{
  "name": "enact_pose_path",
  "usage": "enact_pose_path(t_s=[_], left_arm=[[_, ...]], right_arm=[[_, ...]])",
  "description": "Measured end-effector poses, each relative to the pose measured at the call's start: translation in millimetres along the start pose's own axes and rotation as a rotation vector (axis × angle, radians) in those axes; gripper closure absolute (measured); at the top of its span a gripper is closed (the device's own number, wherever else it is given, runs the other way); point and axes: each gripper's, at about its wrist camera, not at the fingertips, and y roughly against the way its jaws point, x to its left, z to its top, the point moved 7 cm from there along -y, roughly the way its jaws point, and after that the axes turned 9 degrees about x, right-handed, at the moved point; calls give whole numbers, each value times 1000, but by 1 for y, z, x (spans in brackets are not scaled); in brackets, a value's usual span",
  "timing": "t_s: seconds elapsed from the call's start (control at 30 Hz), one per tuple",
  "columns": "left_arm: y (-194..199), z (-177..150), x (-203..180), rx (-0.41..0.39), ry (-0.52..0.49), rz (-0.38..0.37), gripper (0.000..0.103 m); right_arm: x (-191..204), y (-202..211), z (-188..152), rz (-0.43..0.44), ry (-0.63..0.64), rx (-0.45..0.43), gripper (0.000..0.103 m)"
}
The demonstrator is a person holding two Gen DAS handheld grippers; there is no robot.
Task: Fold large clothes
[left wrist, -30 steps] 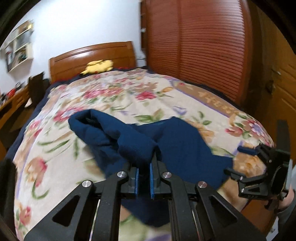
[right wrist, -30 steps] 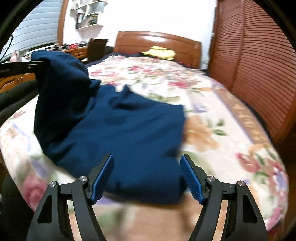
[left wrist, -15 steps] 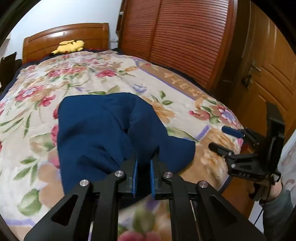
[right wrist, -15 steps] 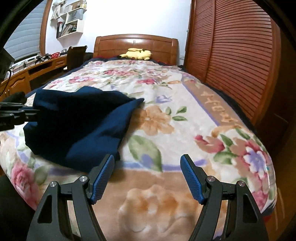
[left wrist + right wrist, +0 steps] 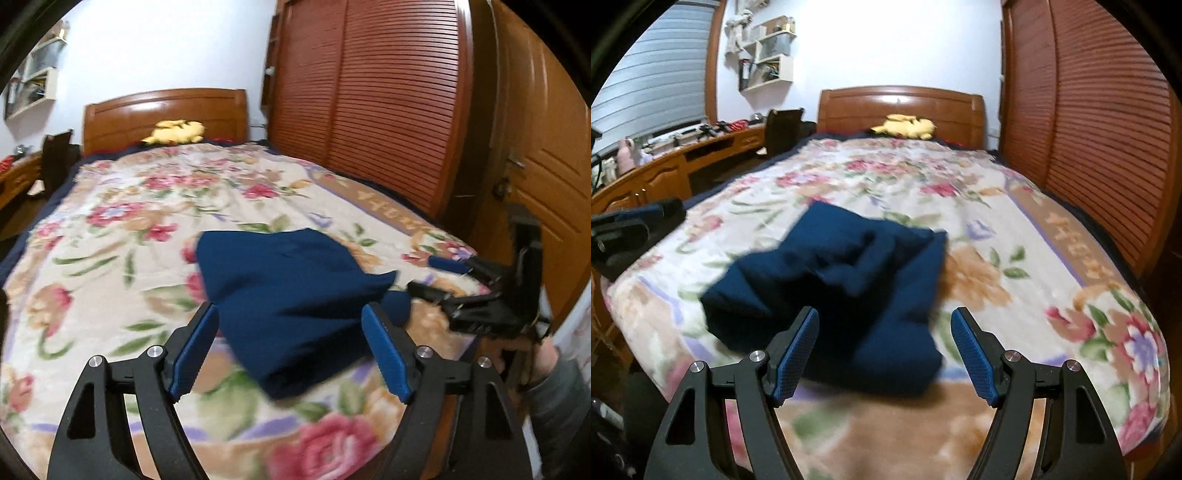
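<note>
Since a second ago, your left claw has let go of garment; jaws opening, wide apart, nothing pinched between pads. Blue bundle now dropped in lumpy heap on bed, near foot edge. Right claw wide open, empty, hovering just short of garment. Top layer bunched, folds uneven. You should smooth creases flat, square up edges first, then pinch near corners before next fold.

The left gripper was opening, nothing between its jaws; the right gripper stood wide, empty.
</note>
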Motion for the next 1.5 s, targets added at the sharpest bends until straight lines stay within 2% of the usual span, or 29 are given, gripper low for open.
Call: enact_pose_path(t_s=[0.2,0.4,0.6,0.83,1.0,1.1,1.2,1.5], left_arm=[[15,-16,37,-26,23,81,23],[24,-31,60,-38,25,147,23],[25,-44,68,-35,28,163,23],[22,-51,72,-32,37,159,23],[18,-52,73,-27,43,156,23],[16,-54,73,-20,42,156,23],[15,-55,73,-17,42,157,23],[13,-55,72,-18,41,153,23]], right_arm=[[24,-10,23,41,21,-13,27],[32,-39,41,53,26,27,27],[33,-76,41,60,12,147,27],[24,-102,12,85,-3,259,28],[18,-101,18,115,0,247,72],[20,-95,24,101,37,217,86],[27,-88,29,88,50,162,91],[20,-29,40,-22,119,11,95]])
